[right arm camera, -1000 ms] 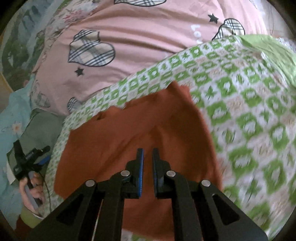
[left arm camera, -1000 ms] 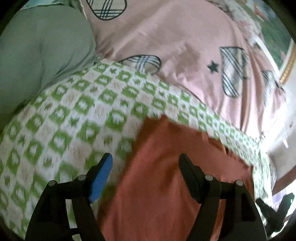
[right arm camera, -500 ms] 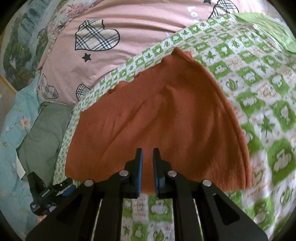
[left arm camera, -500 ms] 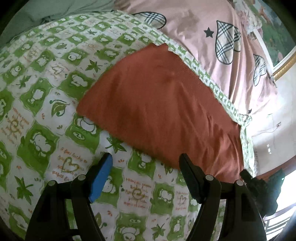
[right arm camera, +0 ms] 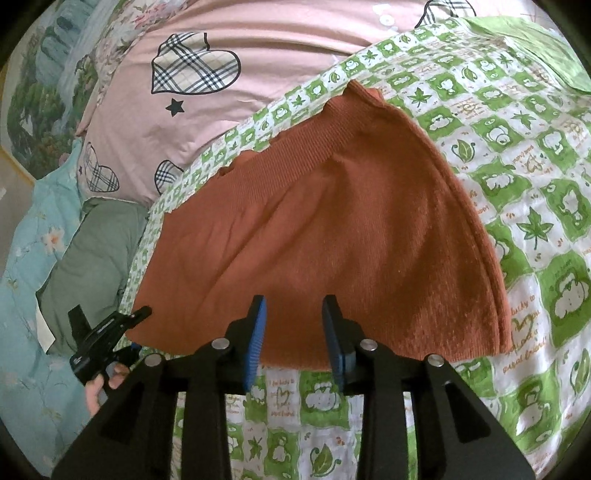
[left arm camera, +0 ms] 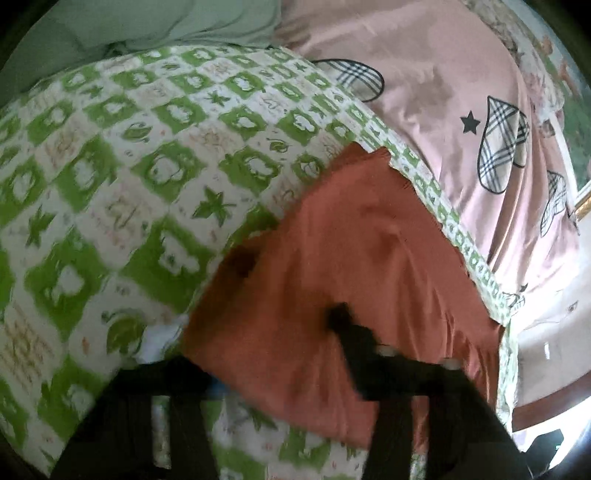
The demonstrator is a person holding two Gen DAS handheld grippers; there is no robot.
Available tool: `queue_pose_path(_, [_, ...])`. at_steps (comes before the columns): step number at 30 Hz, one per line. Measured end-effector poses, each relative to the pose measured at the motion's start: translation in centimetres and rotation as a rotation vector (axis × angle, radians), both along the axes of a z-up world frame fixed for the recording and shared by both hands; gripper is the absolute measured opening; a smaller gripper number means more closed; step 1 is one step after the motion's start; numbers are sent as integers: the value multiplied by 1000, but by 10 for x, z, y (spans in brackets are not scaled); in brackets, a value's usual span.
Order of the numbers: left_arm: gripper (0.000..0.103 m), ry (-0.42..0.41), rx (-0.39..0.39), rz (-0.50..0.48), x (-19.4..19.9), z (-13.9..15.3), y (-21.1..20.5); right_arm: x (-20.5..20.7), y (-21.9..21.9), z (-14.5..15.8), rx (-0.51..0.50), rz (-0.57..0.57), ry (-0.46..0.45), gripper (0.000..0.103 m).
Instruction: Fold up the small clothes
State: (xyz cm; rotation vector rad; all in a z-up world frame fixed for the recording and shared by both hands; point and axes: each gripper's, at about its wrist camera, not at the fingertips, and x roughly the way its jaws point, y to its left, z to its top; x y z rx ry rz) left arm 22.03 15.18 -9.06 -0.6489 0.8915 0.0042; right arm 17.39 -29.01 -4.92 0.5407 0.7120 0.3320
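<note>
Right wrist view gives me my clearest look: my right gripper point(right arm camera: 293, 332) sits low at the near edge of the rust-orange garment point(right arm camera: 325, 236), its jaws partly apart and opening, the blue pads point(right arm camera: 256, 332) standing clear of the cloth with the garment's near hem lying between and just beyond them, nothing pinched. I see the garment spread flat on the green-and-white checked blanket point(right arm camera: 517, 192), folded over so its right side curves in a doubled edge, with a ribbed band along its far edge. Off to the near left, my left gripper point(right arm camera: 105, 334) shows small and dark at the garment's left corner, with fingers point(right arm camera: 96, 391) of the hand wrapped under it. Beyond the blanket's far border lies a pink sheet with plaid hearts point(right arm camera: 195, 70), and to the left a grey-green cushion point(right arm camera: 88, 251) rests on a pale blue floral cover point(right arm camera: 22, 266). From the left wrist view, everything is smeared by motion: the left gripper point(left arm camera: 258, 343) has its jaws closing, one dark finger lying over the orange cloth and the other at the garment's corner edge, near the blanket, with the cloth's corner between them; I cannot tell whether the pads already press on it. Farther out I see the same checked blanket point(left arm camera: 129, 166), the pink sheet point(left arm camera: 461, 74) to the right and the grey-green cushion point(left arm camera: 147, 22) at the far left.
</note>
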Motion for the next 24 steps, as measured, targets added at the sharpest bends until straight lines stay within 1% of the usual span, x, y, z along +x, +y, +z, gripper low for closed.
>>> queue_pose_path(1, [18,2,-14,-15,3,0,1,1,-1,1,1,3,-4,33])
queue_pose_path(3, [12,-9,-3,-15,4,6,-2,3,-2,2,0,10,-8,33])
queue_pose_path(7, [10,-66,67,-47,-2,29,-19,7,-9,5,14,2,-18,33])
queue_pose_path(11, [9,-141,105,-115,-8,56,-45,10,-16,8,27,-2,-25,33])
queue_pose_path(13, [7,-174,131,-165,-10,69,-64,11,-17,8,31,-1,-25,33])
queue_pose_path(16, [6,-224,181,-267,-16,82,-104,15,-20,8,47,16,-13,33])
queue_pose_path(17, [6,-240,205,-318,-19,83,-123,17,-20,8,50,25,-10,33])
queue_pose_path(19, [6,-249,243,-381,-23,81,-149,22,-17,10,39,49,-3,33])
queue_pose_path(21, [6,-237,287,-443,-23,68,-177,28,-13,12,42,82,1,34])
queue_pose_path(22, [6,-222,320,-477,-24,57,-191,32,-10,11,54,100,10,39])
queue_pose_path(23, [6,-211,348,-500,-24,48,-200,36,-8,11,55,113,21,49])
queue_pose_path(24, [6,-202,373,-515,-25,41,-206,42,-3,12,53,132,30,54])
